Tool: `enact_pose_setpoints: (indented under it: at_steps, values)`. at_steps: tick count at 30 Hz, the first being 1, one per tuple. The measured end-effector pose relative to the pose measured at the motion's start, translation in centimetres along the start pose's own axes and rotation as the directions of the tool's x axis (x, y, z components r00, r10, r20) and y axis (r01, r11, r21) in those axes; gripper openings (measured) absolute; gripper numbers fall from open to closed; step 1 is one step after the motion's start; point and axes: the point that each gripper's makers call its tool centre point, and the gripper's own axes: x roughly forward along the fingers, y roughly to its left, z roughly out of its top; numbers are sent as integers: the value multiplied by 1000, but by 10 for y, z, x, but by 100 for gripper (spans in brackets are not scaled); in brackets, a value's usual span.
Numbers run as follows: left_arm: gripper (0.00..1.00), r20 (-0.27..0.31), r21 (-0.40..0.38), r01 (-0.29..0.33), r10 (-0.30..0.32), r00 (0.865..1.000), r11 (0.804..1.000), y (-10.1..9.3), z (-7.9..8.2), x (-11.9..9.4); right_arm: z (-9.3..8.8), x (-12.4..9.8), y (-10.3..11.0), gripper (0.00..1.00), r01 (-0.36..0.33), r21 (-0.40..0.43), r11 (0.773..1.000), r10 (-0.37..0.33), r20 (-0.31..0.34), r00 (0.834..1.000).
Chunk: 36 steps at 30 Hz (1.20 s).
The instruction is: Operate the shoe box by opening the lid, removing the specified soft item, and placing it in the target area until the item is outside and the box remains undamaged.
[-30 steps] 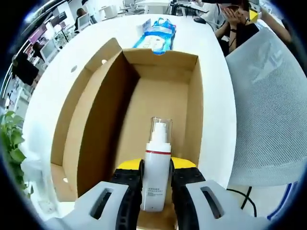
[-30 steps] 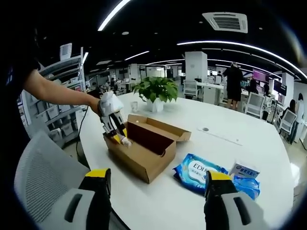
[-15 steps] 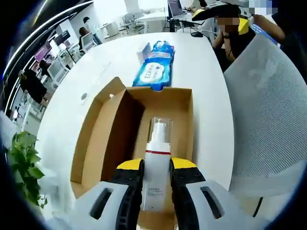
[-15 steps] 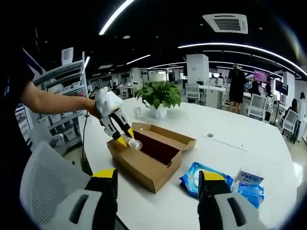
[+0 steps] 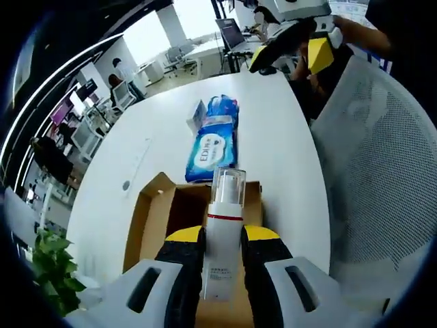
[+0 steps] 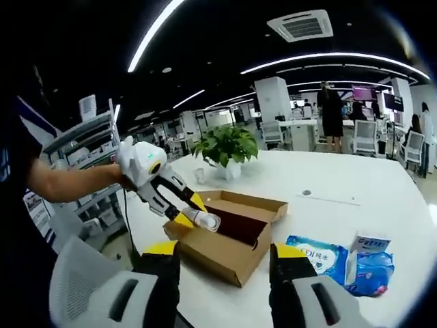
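Observation:
A white pump bottle (image 5: 225,198) with a clear cap is clamped between the yellow-tipped jaws of my left gripper (image 5: 222,236), which is shut on it. The open cardboard shoe box (image 5: 167,215) lies below it on the white table, lid folded out to the left. In the right gripper view, the left gripper (image 6: 190,213) holds the bottle (image 6: 205,219) in the air over the near end of the box (image 6: 232,236). My right gripper (image 6: 223,254) stands open with nothing between its jaws, and it appears at the far table edge (image 5: 290,55).
A blue wipes pack (image 5: 213,143) lies on the white table (image 5: 273,137) beyond the box, with a small carton (image 6: 369,242) and another blue pack (image 6: 374,264) beside it. A grey mesh chair (image 5: 382,171) stands right of the table. A potted plant (image 6: 229,143) sits at one end.
My left gripper has risen with the bottle, from inside the box to well above it. The right gripper has stayed open and shifted only slightly.

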Motion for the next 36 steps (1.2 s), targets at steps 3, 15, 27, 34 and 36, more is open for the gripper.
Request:
enact_pose_setpoints:
  at_steps: [3, 15, 27, 34, 36]
  values:
    - [20, 21, 15, -12, 12, 1000, 1000, -2, 9, -1, 1, 2, 4, 46, -14, 24, 1000, 14, 4, 1000]
    - [20, 125, 114, -88, 73, 989, 990, -15, 43, -11, 6, 22, 22, 33, -64, 165, 984, 61, 25, 998]
    - [20, 210, 199, -86, 43, 977, 976, -34, 70, -16, 5, 34, 28, 27, -99, 158, 983, 98, 14, 995]
    - [21, 255, 220, -100, 42, 966, 970, -40, 83, -17, 6, 36, 30, 20, -106, 159, 982, 105, 14, 994]
    - [21, 261, 239, -116, 52, 964, 964, -41, 84, -16, 6, 35, 29, 18, -107, 164, 981, 106, 10, 994]
